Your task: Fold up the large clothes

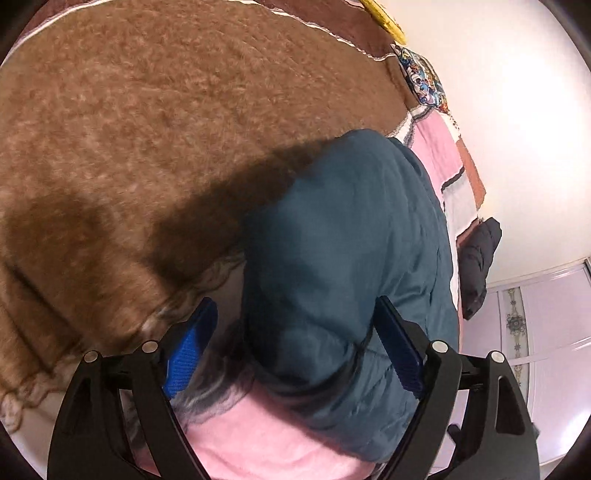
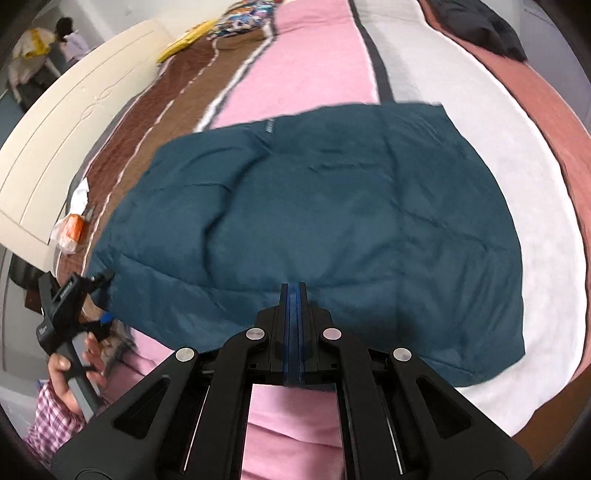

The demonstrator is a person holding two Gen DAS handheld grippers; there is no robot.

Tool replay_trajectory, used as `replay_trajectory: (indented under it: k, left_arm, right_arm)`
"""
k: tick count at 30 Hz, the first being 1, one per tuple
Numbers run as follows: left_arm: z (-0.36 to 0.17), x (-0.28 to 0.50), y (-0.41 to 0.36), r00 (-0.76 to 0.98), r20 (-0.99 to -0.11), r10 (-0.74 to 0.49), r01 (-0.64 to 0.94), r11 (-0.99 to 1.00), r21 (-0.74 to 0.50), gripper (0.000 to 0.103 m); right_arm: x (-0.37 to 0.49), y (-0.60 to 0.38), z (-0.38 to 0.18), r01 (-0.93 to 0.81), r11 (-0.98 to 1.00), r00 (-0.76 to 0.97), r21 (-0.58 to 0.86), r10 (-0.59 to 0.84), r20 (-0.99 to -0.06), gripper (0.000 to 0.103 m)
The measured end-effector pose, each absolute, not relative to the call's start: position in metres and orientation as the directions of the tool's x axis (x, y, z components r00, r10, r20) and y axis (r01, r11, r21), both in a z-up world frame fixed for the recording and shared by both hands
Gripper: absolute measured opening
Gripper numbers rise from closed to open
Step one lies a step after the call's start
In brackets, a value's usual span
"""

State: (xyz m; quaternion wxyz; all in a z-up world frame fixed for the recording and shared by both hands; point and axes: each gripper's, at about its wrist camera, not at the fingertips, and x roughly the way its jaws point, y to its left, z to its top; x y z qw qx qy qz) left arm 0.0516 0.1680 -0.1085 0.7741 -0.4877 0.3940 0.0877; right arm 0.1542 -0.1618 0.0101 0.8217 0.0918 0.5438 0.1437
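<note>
Teal quilted jacket [image 2: 314, 229] is lying folded on the bed [image 2: 535, 258] ahead of my right gripper [image 2: 294, 295], whose jaws are pinching its near hem, while my left gripper [image 1: 295, 350] is straddling its left end, jaws apart.

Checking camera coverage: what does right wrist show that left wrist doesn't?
Only the right wrist view: the right gripper, jaws shut on the near edge of the teal jacket; the left gripper from outside, held in the person's hand; the cream headboard; an orange packet.

Only the left wrist view: the left gripper with jaws wide apart around the jacket's end, a fuzzy brown blanket, a cabinet door.

Both: the jacket, the pink striped bedcover, a dark garment at the far edge.
</note>
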Motion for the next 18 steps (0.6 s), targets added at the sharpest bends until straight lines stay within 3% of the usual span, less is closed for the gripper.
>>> replay_trajectory:
  k: [1, 3, 4, 6, 9, 18]
  left_arm:
    - [-0.109, 0.054, 0.167, 0.677, -0.693, -0.249, -0.515, 0.512, -0.688, 0.082]
    - [-0.101, 0.060, 0.161, 0.700, -0.663, -0.266, -0.462, 0.540, -0.704, 0.051]
    - [-0.096, 0.062, 0.159, 0.697, -0.671, -0.254, -0.455, 0.568, -0.686, 0.048]
    - [-0.085, 0.065, 0.154, 0.701, -0.671, -0.240, -0.423, 0.618, -0.663, 0.031]
    - [-0.065, 0.064, 0.145, 0.714, -0.665, -0.220, -0.375, 0.682, -0.628, 0.024]
    - [-0.019, 0.056, 0.117, 0.752, -0.642, -0.152, -0.300, 0.788, -0.538, 0.020]
  right_arm:
    - [0.157, -0.164, 0.003, -0.124, 0.942, 0.354, 0.313, 0.337, -0.872, 0.004]
    - [0.165, -0.166, -0.015, -0.097, 0.943, 0.314, 0.319, 0.333, -0.889, 0.004]
    - [0.169, -0.166, -0.026, -0.084, 0.940, 0.293, 0.330, 0.340, -0.894, 0.004]
    - [0.171, -0.167, -0.037, -0.077, 0.941, 0.286, 0.330, 0.338, -0.897, 0.004]
    - [0.175, -0.169, -0.045, -0.064, 0.933, 0.275, 0.355, 0.358, -0.892, 0.004]
    - [0.175, -0.180, -0.053, -0.070, 0.914, 0.272, 0.400, 0.404, -0.874, 0.004]
